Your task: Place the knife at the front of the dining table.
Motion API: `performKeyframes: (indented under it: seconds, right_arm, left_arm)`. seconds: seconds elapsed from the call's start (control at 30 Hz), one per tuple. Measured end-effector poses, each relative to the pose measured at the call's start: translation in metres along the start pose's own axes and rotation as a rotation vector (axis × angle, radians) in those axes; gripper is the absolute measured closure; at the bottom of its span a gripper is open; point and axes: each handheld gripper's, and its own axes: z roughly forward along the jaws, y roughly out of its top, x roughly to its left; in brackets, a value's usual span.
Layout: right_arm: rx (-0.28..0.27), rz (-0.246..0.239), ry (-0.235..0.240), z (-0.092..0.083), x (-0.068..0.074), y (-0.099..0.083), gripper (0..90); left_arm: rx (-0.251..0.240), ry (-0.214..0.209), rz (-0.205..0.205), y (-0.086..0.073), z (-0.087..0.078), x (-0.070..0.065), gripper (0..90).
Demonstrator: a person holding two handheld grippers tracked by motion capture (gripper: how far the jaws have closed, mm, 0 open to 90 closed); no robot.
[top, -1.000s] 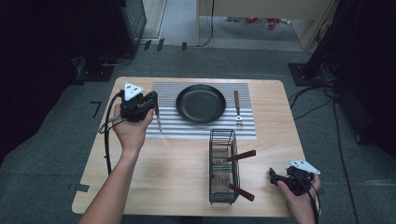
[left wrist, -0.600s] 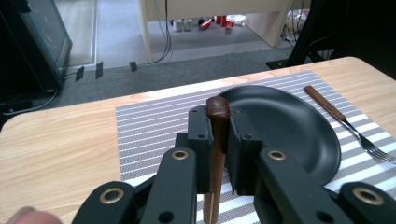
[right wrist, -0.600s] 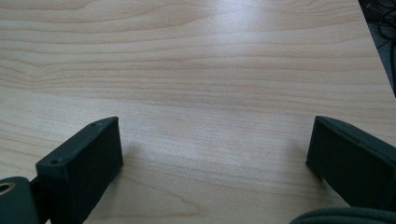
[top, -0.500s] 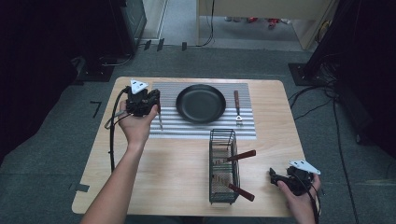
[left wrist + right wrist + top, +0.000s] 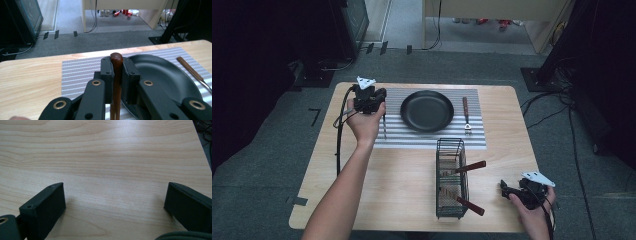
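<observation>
Carrying the utensil (image 5: 116,75) pinched in my left gripper (image 5: 116,72), I've moved farther back, beside the pan (image 5: 427,111); my right gripper (image 5: 115,202) stays spread above the table (image 5: 105,157).

A light wooden table (image 5: 377,170) carried a striped grey mat (image 5: 427,137) just below the left gripper (image 5: 379,100), and a wire basket (image 5: 451,177) left of the right gripper (image 5: 507,189).
</observation>
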Motion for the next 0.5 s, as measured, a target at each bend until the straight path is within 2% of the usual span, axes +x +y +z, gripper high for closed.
performKeyframes:
  seconds: [0.07, 0.17, 0.2, 0.27, 0.5]
  right_arm:
    - [0.001, 0.001, 0.000, 0.000, 0.000, 0.000, 3.1]
    - [0.001, 0.003, 0.000, 0.000, 0.000, 0.000, 3.1]
    - [0.000, 0.002, 0.000, 0.000, 0.000, 0.000, 3.1]
    - [0.000, 0.003, 0.000, 0.000, 0.000, 0.000, 3.1]
    - [0.000, 0.000, 0.001, 0.000, 0.000, 0.000, 3.1]
  left_arm:
    - [-0.002, 0.002, -0.008, 0.000, 0.003, 0.001, 82.5]
    - [-0.008, 0.003, -0.024, 0.000, 0.014, 0.004, 82.5]
    - [-0.008, 0.005, -0.037, -0.001, 0.023, 0.006, 82.5]
    - [-0.005, 0.006, -0.045, -0.001, 0.027, 0.007, 82.5]
    - [0.024, 0.045, -0.091, -0.002, 0.059, 0.012, 82.4]
